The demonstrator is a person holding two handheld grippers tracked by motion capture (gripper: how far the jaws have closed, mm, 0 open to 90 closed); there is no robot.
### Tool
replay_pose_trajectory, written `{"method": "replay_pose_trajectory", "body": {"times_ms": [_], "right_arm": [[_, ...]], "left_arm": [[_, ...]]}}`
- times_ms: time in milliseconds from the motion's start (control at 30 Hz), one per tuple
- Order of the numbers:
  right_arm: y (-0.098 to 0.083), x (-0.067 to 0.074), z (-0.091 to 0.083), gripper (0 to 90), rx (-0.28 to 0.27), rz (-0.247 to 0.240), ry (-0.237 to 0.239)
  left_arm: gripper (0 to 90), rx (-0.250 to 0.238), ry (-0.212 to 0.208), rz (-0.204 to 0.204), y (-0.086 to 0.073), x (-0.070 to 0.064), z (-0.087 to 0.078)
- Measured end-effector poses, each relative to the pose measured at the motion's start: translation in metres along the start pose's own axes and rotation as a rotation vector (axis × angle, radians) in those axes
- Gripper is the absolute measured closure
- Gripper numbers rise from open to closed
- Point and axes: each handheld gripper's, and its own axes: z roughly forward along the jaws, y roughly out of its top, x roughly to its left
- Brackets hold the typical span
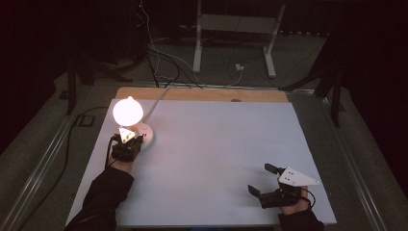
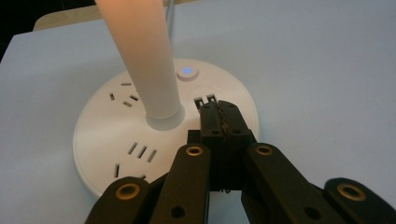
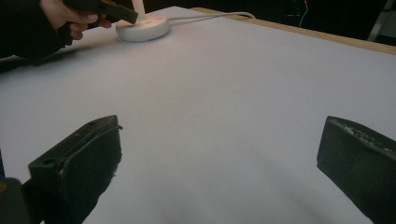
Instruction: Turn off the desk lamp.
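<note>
A white lamp with a glowing round bulb (image 1: pixel 127 111) stands at the table's far left on a round white base (image 2: pixel 116 140) that has socket slots and a small button lit blue (image 2: pixel 187 72). Its lit stem (image 2: pixel 144 56) rises from the base's middle. My left gripper (image 2: pixel 219 114) is shut, its tips over the base just short of the button, with nothing between the jaws; in the high view my left gripper (image 1: pixel 131 140) sits at the base's near side. My right gripper (image 1: pixel 260 179) rests open near the front right, jaws wide apart above bare table.
The white table top (image 1: pixel 211 144) has a wooden strip along its far edge (image 1: pixel 202 94). A white cable (image 3: pixel 210 16) runs from the lamp base off the back. Beyond the table stand a white frame (image 1: pixel 235 33) and floor cables in a dark room.
</note>
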Motion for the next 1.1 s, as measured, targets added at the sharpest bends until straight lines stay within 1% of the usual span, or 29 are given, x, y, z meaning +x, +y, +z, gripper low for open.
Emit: {"method": "replay_pose_trajectory", "body": {"times_ms": [100, 133, 200, 333, 367, 400, 433, 500, 533, 567, 633, 733, 867, 967, 1100], "right_arm": [[0.0, 0.0, 0.0, 0.0, 0.0, 0.001, 0.0], [0.0, 0.0, 0.0, 0.0, 0.0, 0.0, 0.0], [0.0, 0.0, 0.0, 0.0, 0.002, -0.001, 0.001], [0.0, 0.0, 0.001, 0.0, 0.004, -0.002, 0.002], [0.0, 0.0, 0.001, 0.0, 0.005, -0.002, 0.003], [0.0, 0.0, 0.001, 0.0, 0.007, -0.003, 0.002], [0.0, 0.0, 0.001, 0.0, 0.008, -0.002, 0.002], [0.0, 0.0, 0.001, 0.0, 0.009, -0.001, 0.001], [0.0, 0.0, 0.001, 0.0, 0.008, 0.0, 0.002], [0.0, 0.0, 0.001, 0.0, 0.007, -0.001, 0.002], [0.0, 0.0, 0.001, 0.0, 0.004, 0.0, 0.002], [0.0, 0.0, 0.001, 0.0, 0.006, 0.001, 0.001], [0.0, 0.0, 0.001, 0.0, 0.004, 0.001, 0.002], [0.0, 0.0, 0.001, 0.0, 0.004, 0.002, 0.001], [0.0, 0.0, 0.001, 0.0, 0.005, 0.001, 0.002]], "left_arm": [[90.0, 0.001, 0.001, 0.004, 0.0, 0.0, 0.0], [90.0, 0.001, -0.004, -0.001, 0.0, 0.0, 0.001], [90.0, 0.009, 0.006, 0.002, 0.001, -0.001, 0.0], [90.0, 0.019, 0.008, 0.008, 0.002, -0.002, 0.001], [90.0, 0.023, 0.003, 0.013, 0.002, -0.001, 0.001], [90.0, 0.026, 0.0, 0.006, 0.003, -0.001, 0.001], [90.0, 0.025, -0.004, -0.001, 0.002, 0.0, 0.001], [90.0, 0.023, -0.007, 0.001, 0.002, 0.001, 0.0], [90.0, 0.015, -0.011, -0.025, 0.004, 0.002, -0.002], [90.0, -0.007, -0.022, -0.037, 0.005, 0.003, -0.004], [90.0, -0.028, -0.023, -0.033, 0.008, 0.002, -0.008], [90.0, -0.039, -0.02, -0.023, 0.009, 0.002, -0.01], [90.0, -0.028, -0.017, -0.03, 0.006, 0.004, -0.007], [90.0, -0.022, -0.012, -0.025, 0.005, 0.005, -0.006], [90.0, -0.016, -0.016, -0.026, 0.005, 0.005, -0.005]]}}
